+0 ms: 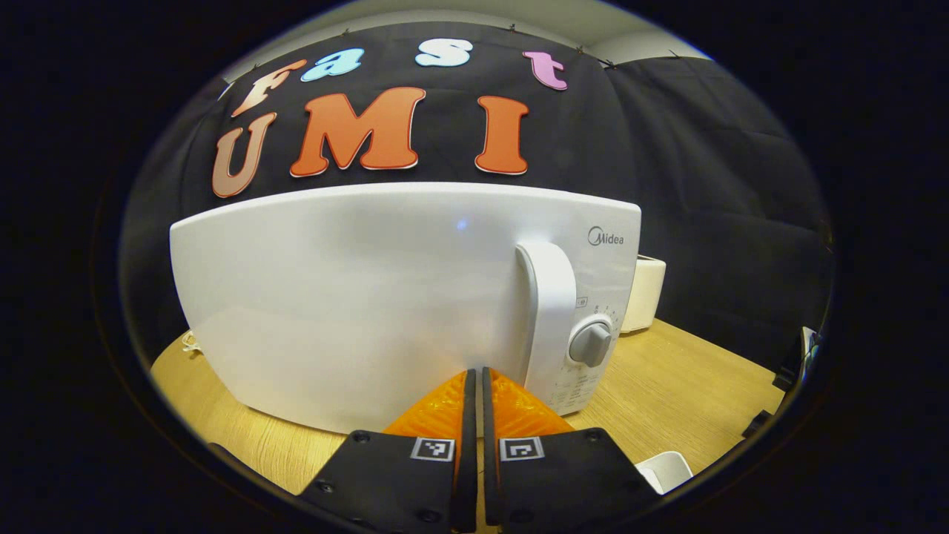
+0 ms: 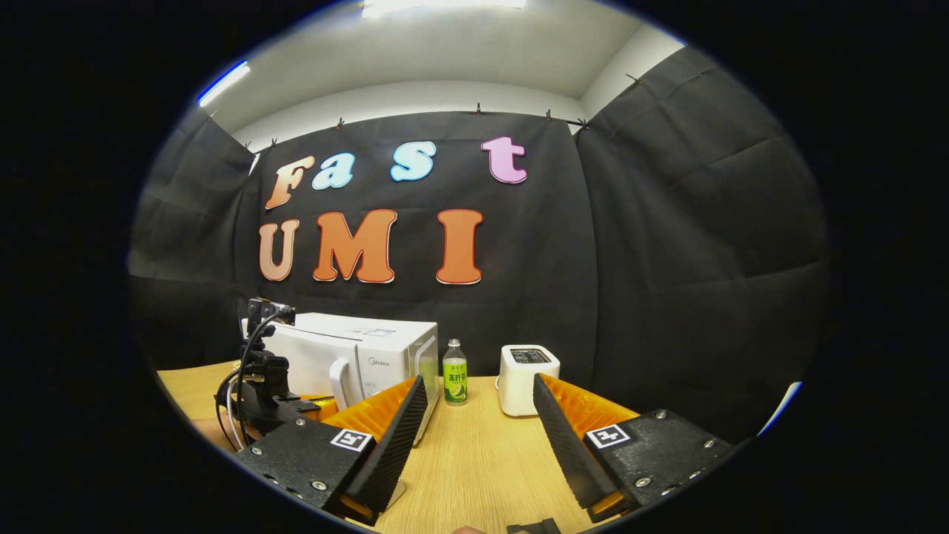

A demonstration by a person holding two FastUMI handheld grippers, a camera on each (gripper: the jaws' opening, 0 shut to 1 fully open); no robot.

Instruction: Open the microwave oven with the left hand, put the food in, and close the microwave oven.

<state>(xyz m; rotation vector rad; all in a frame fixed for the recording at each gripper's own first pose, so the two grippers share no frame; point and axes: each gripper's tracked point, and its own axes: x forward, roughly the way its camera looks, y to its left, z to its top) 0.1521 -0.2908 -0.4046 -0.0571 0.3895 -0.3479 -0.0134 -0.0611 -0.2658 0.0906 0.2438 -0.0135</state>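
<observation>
Lit from overhead by ceiling strips [image 2: 443, 6], bright and even. Soft sheen plus a small bluish glint on the microwave [image 1: 385, 297] door. Strong fisheye bending toward the rims, straight edges bowed. Sharp at centre, softer at the margins, perhaps slightly blurred low down.

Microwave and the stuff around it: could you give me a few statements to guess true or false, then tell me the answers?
1. The microwave door is open. False: it is closed.
2. The left tongs are closed, just in front of the door. True.
3. The right tongs are gripping the bottle. False: they are open and hold nothing; the bottle stands farther back on the table.
4. The bottle stands between the microwave and a small white toaster. True.
5. The microwave handle is beside a round knob. True.
</observation>
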